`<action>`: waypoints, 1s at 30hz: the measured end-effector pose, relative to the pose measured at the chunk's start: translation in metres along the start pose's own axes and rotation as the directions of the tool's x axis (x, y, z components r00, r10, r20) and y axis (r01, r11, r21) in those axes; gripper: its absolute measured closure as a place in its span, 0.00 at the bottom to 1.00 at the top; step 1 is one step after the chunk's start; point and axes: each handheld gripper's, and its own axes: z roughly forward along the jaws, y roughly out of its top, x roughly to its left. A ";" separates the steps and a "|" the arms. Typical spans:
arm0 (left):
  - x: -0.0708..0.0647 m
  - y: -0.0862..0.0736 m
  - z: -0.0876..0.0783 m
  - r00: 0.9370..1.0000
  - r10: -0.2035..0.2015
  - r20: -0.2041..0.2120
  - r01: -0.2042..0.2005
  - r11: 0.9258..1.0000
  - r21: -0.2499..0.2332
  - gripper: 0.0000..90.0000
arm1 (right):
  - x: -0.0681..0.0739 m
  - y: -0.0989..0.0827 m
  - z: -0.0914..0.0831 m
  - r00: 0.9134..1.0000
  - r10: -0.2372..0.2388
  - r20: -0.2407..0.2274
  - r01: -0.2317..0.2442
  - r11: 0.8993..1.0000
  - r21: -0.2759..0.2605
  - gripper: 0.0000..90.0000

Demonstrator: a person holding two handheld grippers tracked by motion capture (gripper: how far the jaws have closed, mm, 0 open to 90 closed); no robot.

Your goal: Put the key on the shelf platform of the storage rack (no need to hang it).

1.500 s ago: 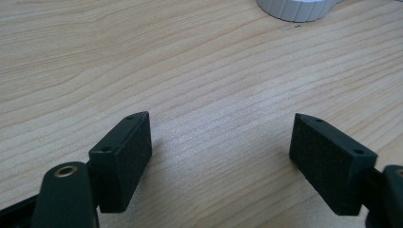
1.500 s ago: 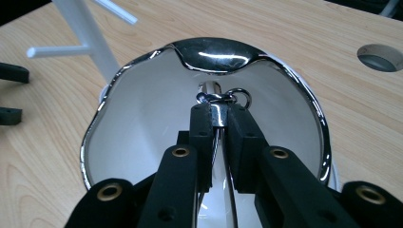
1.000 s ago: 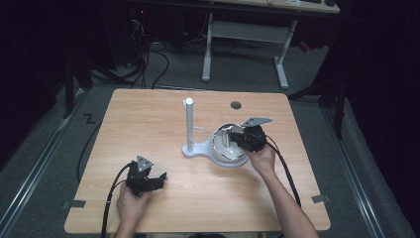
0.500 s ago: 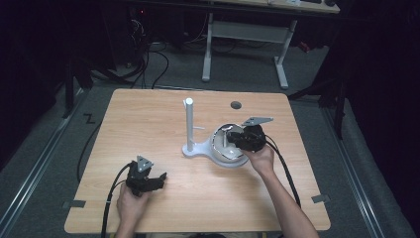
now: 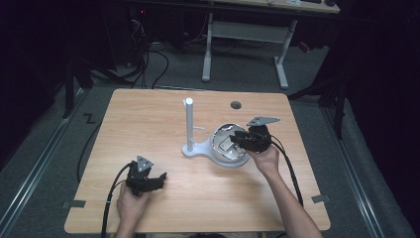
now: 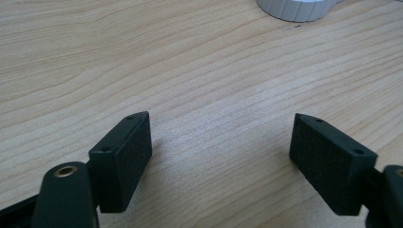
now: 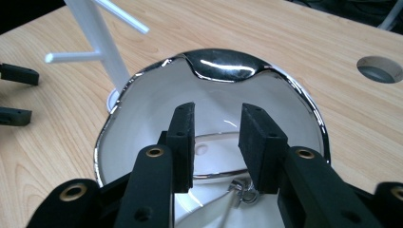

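A shiny metal bowl (image 5: 224,150) sits on the round foot of a white stand (image 5: 189,124) near the table's middle. My right gripper (image 5: 236,141) hangs over the bowl's right rim and points into it. In the right gripper view this gripper (image 7: 217,129) is open. Its jaws have just been opening, and the pads press on nothing. A thin metal wire inside the bowl (image 7: 223,66) crosses low behind the gap. My left gripper (image 5: 158,178) rests on the wood at the front left. Its jaws (image 6: 221,142) are wide open over bare table.
The stand's post (image 7: 97,33) carries two thin side pegs. A round cable hole (image 5: 236,105) lies in the wooden table (image 5: 148,114) behind the bowl. Cables trail from both grippers toward the front edge. Dark floor and a desk frame lie beyond the table.
The right gripper stays at the bowl with barely any shift, and its jaws look slightly wider apart. The left gripper and hand have not moved.
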 end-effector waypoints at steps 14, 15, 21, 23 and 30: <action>0.000 0.000 0.000 1.000 0.000 0.000 0.000 1.000 0.000 0.25 | -0.009 -0.006 -0.031 0.997 0.051 0.062 -0.048 0.998 -0.049 0.66; 0.000 0.000 0.000 1.000 0.000 0.000 0.000 1.000 0.000 0.25 | -0.011 -0.007 -0.033 0.997 0.054 0.064 -0.050 0.997 -0.061 0.66; 0.000 0.000 0.000 1.000 0.000 0.000 0.000 1.000 0.000 0.25 | -0.018 -0.016 -0.043 0.992 0.090 0.087 -0.085 0.995 -0.058 0.66; 0.000 0.000 0.000 1.000 0.000 0.000 0.000 1.000 0.000 0.25 | -0.020 -0.018 -0.047 0.991 0.098 0.092 -0.092 0.993 -0.072 0.65; 0.000 0.000 0.000 1.000 0.001 0.000 -0.001 1.000 0.001 0.25 | -0.029 -0.031 -0.063 0.983 0.143 0.115 -0.134 0.988 -0.083 0.65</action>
